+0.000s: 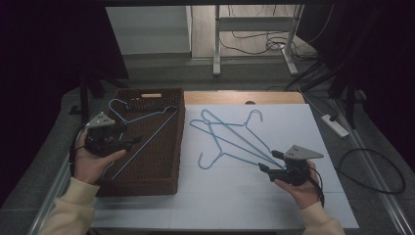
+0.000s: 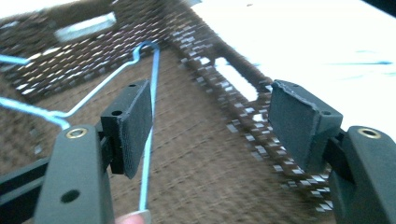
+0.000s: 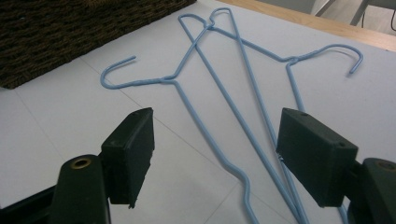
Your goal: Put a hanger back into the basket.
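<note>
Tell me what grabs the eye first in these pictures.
Two light-blue wire hangers lie crossed on the white table, with the open right gripper at their lower ends. To the left, a dark woven basket holds a third hanger, the open left gripper above it.

Open left hand-held gripper (image 2: 210,121) over basket (image 2: 196,182), blue hanger (image 2: 148,135) beside 1 pad.

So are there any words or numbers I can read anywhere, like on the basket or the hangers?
No readable text anywhere.
Pale tag on the far wall of the brown basket: too blurred to tell if anything is printed on it.
Blue hangers on the table: plain wire, no writing.
Left hand-held gripper and right hand-held gripper: no marks on the black pads.
</note>
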The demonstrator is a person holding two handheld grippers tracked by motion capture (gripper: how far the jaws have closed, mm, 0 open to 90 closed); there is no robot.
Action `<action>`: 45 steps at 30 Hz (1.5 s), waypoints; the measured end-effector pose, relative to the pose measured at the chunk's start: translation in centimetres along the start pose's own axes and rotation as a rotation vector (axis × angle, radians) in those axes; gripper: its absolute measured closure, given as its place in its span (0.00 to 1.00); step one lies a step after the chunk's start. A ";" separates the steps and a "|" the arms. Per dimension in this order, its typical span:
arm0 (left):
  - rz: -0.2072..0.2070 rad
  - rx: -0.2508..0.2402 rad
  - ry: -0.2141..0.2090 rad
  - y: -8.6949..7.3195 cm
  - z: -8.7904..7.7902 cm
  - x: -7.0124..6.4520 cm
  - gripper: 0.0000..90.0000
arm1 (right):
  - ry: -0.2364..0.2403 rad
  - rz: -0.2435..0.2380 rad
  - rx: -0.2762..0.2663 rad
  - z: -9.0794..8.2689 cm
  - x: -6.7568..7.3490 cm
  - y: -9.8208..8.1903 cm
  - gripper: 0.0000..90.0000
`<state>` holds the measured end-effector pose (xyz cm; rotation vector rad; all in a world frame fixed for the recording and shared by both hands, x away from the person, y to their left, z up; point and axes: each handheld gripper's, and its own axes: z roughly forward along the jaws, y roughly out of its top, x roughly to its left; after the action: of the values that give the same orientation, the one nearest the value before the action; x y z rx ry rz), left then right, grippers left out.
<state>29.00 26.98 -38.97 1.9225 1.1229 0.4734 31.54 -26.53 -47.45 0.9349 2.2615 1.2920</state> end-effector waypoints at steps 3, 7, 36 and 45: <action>0.019 -0.024 -0.039 -0.1 -0.2 -1.7 0.35 | -0.002 0.008 -0.005 -0.1 0.0 0.1 0.31; 0.019 -0.041 -0.085 -0.5 0.1 -3.0 0.33 | -0.003 0.006 -0.004 -0.4 0.1 0.0 0.31; 0.074 -0.096 -0.162 -2.7 2.6 -7.0 0.34 | -0.001 0.011 -0.009 -1.0 0.3 -0.2 0.31; 0.072 -0.082 -0.183 -2.8 2.7 -7.2 0.34 | 0.003 0.005 -0.003 -0.3 0.4 0.4 0.32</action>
<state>25.49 20.28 -42.19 1.8972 0.9061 0.3683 31.20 -26.26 -46.95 0.9394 2.2605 1.2992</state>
